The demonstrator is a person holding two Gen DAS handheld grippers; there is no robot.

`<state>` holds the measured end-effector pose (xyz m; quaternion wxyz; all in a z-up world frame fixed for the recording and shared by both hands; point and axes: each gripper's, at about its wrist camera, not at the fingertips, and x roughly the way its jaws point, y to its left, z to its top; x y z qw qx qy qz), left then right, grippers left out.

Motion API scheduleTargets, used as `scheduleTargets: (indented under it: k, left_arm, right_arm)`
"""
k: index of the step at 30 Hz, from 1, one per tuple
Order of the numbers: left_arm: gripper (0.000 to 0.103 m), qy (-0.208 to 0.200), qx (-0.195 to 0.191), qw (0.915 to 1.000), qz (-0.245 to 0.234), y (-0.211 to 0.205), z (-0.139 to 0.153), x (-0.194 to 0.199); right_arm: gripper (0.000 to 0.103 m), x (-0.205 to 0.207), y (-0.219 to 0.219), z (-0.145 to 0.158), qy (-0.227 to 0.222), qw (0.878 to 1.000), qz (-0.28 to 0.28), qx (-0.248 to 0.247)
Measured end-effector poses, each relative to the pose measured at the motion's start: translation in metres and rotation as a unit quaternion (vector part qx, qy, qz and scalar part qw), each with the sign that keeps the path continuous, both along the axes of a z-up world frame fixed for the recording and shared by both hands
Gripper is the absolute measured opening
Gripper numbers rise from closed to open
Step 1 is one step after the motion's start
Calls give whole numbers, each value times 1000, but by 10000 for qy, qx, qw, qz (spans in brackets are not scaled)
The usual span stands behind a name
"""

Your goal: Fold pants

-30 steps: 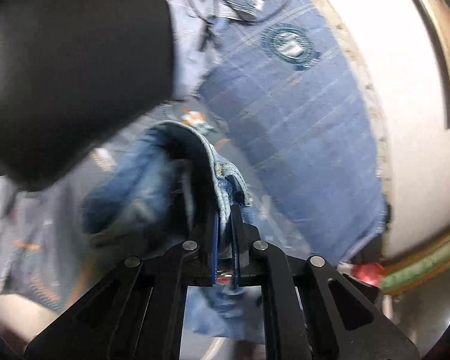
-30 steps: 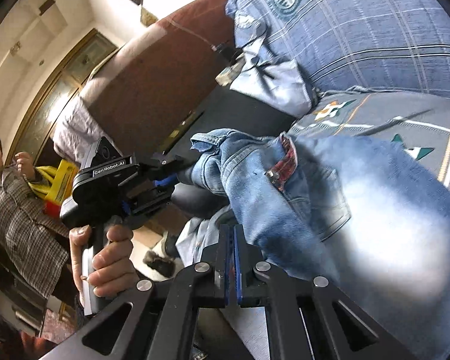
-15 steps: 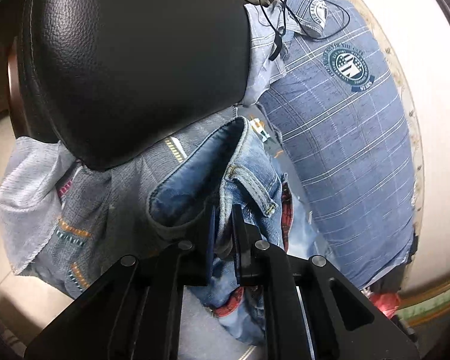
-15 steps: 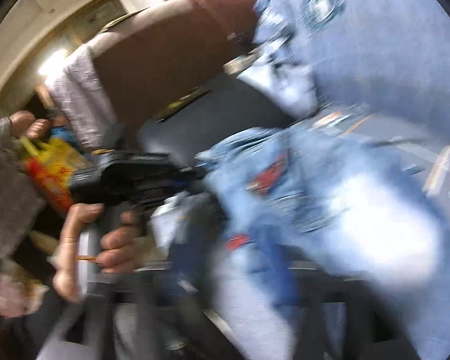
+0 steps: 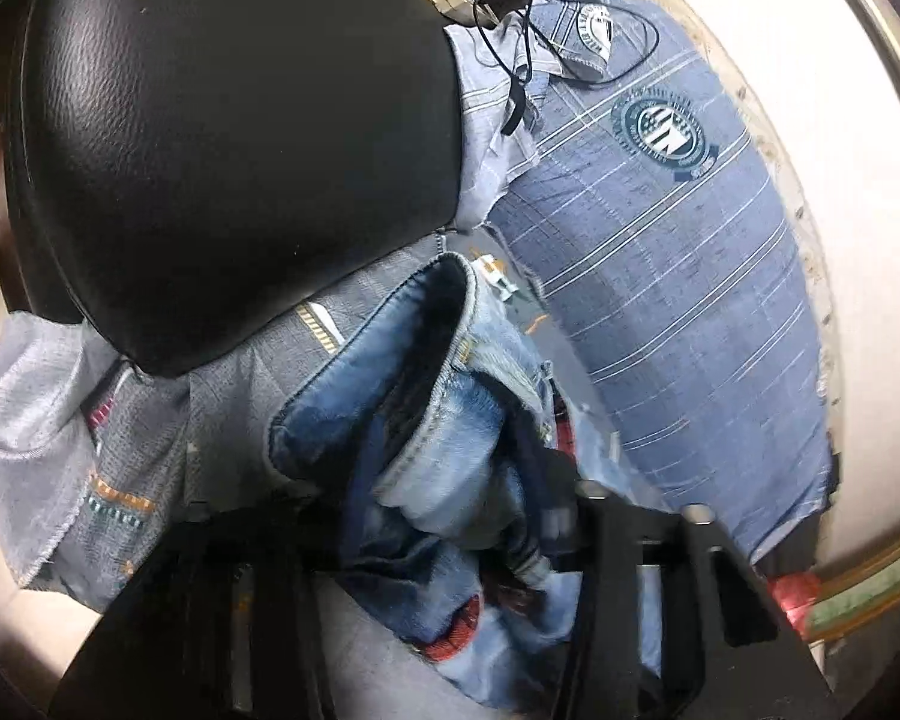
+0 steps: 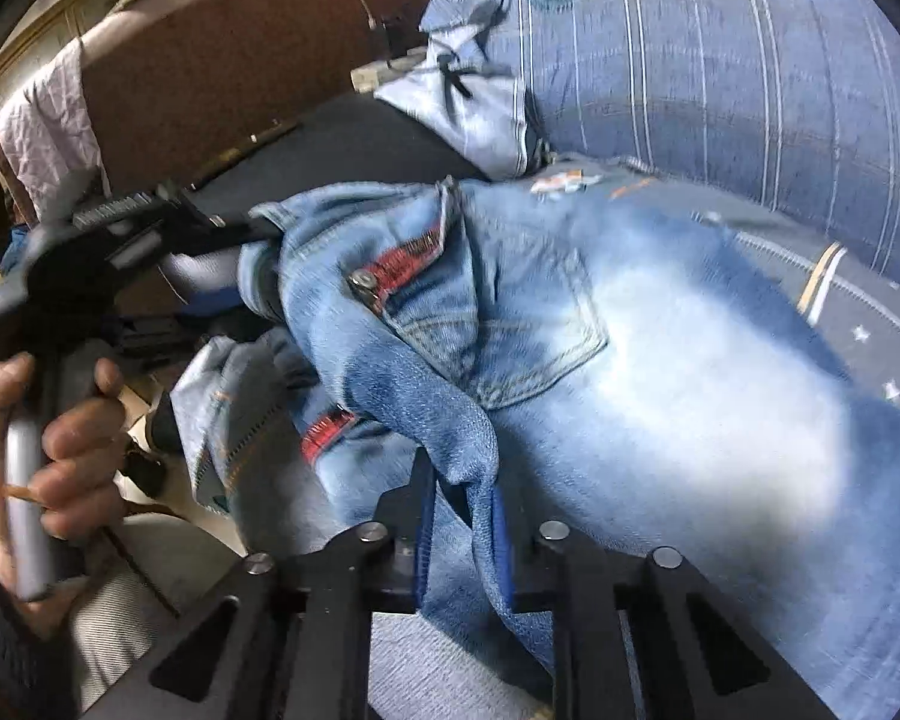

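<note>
The right gripper [image 6: 462, 516] is pinching a fold of the jeans [image 6: 630, 372], its two blue pads showing with a narrow band of denim pressed between them. The left gripper [image 5: 450, 480] is blurred in its own view, with cloth bunched across its fingers; in the right view it [image 6: 252, 234] is reaching the waistband at the jeans' far edge, but whether it is clamped I cannot tell. The left hand [image 6: 36, 420] is wrapping the grey handle.

The jeans are lying on the patterned sofa cover [image 6: 858, 300], waist end lifted toward the grippers, back pocket up, red lining showing at the open fly. Beyond the jeans a blue plaid pillow [image 5: 678, 276] is leaning; to their left in the left view a black leather armrest [image 5: 222, 120] is rising.

The step looks like gathering the waist to line up the halves. Next calls for pulling both corners taut and level, then laying one leg over the other.
</note>
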<state>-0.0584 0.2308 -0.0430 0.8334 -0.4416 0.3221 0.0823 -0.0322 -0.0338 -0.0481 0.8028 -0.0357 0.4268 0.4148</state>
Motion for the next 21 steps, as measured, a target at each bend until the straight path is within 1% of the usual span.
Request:
scheduleTargets:
  k: [1, 2, 3, 4, 5, 6, 7, 8, 9, 10, 11, 12, 13, 14, 15, 16, 17, 18, 19, 21]
  left_arm:
    - [16, -15, 40, 10000, 3, -2, 1, 0]
    - [12, -138, 76, 9999, 65, -2, 4, -5]
    - [12, -320, 115, 9993, 168, -2, 8, -10]
    - [12, -750, 196, 9966, 283, -2, 19, -23]
    - [12, -913, 297, 9949, 305, -3, 24, -28]
    - [12, -955, 470, 9938, 322, -6, 28, -31]
    - [12, -799, 629, 9944, 285, -10, 28, -28]
    - [12, -663, 673, 9952, 255, -11, 25, -26]
    - [12, -455, 714, 9961, 262, -11, 21, -22]
    - [12, -188, 676, 9969, 346, -8, 14, -18]
    - [12, -35, 541, 9977, 397, -3, 8, -15]
    - [13, 100, 407, 9982, 427, 1, 2, -13]
    - [15, 323, 222, 9981, 481, 6, -6, -10]
    - [17, 569, 112, 9969, 531, 9, -12, -7]
    - [17, 663, 76, 9963, 545, 10, -15, -6]
    - [21, 618, 56, 9967, 530, 11, -15, -6]
    - [25, 549, 77, 9972, 500, 9, -13, -7]
    - [32, 448, 146, 9977, 484, 7, -9, -9]
    - [36, 362, 233, 9978, 496, 5, -5, -11]
    - [39, 197, 443, 9975, 511, -2, 5, -14]
  right_arm:
    - [14, -3, -4, 7, 37, 9999, 11, 103]
    - [13, -3, -5, 12, 52, 9998, 26, 167]
    - [12, -4, -7, 17, 33, 9998, 33, 205]
    - [11, -5, -7, 20, 14, 9998, 45, 212]
    - [11, -6, -10, 21, 14, 9997, 65, 238]
    - [11, -6, -10, 22, 40, 9995, 82, 305]
    - [10, -7, -12, 24, 67, 9992, 112, 388]
    - [11, -9, -13, 26, 83, 9988, 152, 459]
    - [11, -10, -12, 27, 75, 9989, 159, 443]
    - [10, -11, -11, 26, 85, 9991, 153, 392]
    - [11, -10, -8, 21, 142, 9992, 168, 330]
    - [11, -9, -3, 10, 310, 9990, 226, 217]
    - [11, -8, 1, -1, 442, 9986, 243, 124]
    - [11, -5, 5, -14, 575, 9980, 244, 19]
    - [11, -2, 9, -32, 712, 9971, 229, -129]
    - [11, -1, 10, -39, 757, 9968, 206, -143]
    - [11, 1, 5, -38, 812, 9965, 169, 82]
    - [11, 4, 3, -35, 940, 9953, 151, 181]
    - [11, 7, 1, -31, 1024, 9943, 147, 244]
    - [13, 9, -7, -16, 1041, 9934, 126, 465]
